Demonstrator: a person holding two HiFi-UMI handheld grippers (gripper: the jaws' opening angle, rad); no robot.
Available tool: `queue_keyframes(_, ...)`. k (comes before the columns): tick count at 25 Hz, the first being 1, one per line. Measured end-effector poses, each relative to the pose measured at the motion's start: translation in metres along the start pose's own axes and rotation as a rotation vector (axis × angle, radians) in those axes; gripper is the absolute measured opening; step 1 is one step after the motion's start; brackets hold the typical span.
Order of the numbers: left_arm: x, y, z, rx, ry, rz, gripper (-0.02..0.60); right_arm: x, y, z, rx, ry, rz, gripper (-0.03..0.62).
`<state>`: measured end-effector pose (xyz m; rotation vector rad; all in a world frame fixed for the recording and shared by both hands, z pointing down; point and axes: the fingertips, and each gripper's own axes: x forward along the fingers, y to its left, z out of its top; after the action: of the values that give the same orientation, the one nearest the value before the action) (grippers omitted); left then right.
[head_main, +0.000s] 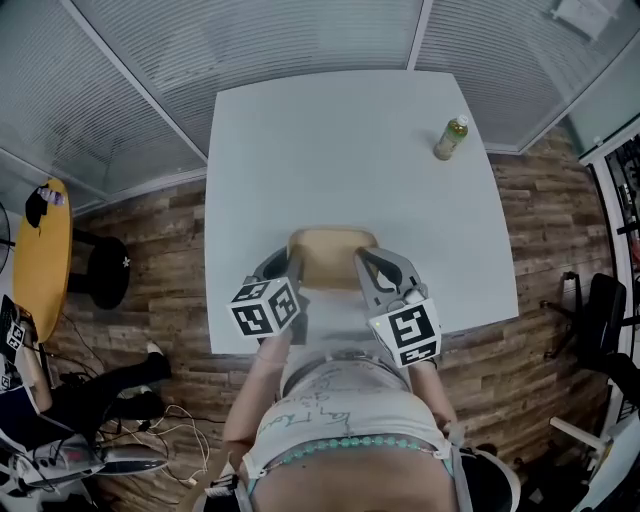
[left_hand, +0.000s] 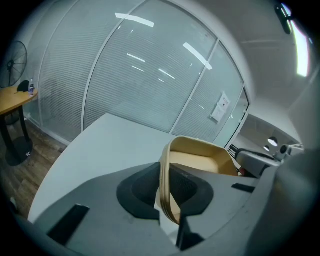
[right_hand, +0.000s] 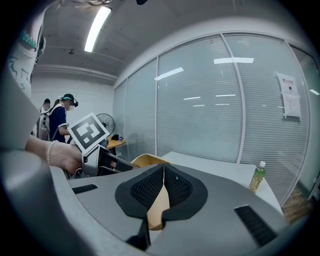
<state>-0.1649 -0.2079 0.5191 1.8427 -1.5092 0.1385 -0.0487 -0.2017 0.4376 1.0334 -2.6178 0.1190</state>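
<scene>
A tan, shallow tray (head_main: 330, 255) is held above the near edge of the white table (head_main: 340, 140). My left gripper (head_main: 292, 268) is shut on its left rim, and my right gripper (head_main: 364, 272) is shut on its right rim. In the left gripper view the tray's rim (left_hand: 167, 185) runs between the two dark pads, with the tray's inside (left_hand: 200, 162) beyond. In the right gripper view the tray's edge (right_hand: 160, 205) is pinched between the ribbed pads, and the left gripper's marker cube (right_hand: 89, 133) shows at the left.
A green-capped drink bottle (head_main: 451, 138) stands near the table's far right corner, also visible as the bottle (right_hand: 257, 177) in the right gripper view. Glass partitions with blinds surround the table. A round yellow table (head_main: 42, 250) and a black stool (head_main: 105, 270) stand at the left. People stand at the far left (right_hand: 62, 117).
</scene>
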Motion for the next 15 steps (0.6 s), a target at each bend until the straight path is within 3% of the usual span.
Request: queue_keyframes(15, 0.0039, -0.0070, -0.0073, 0.002, 0.006, -0.011, 0.028, -0.0033, -0.0041, -0.0008, -0.006, 0.006, 0.000, 0.002)
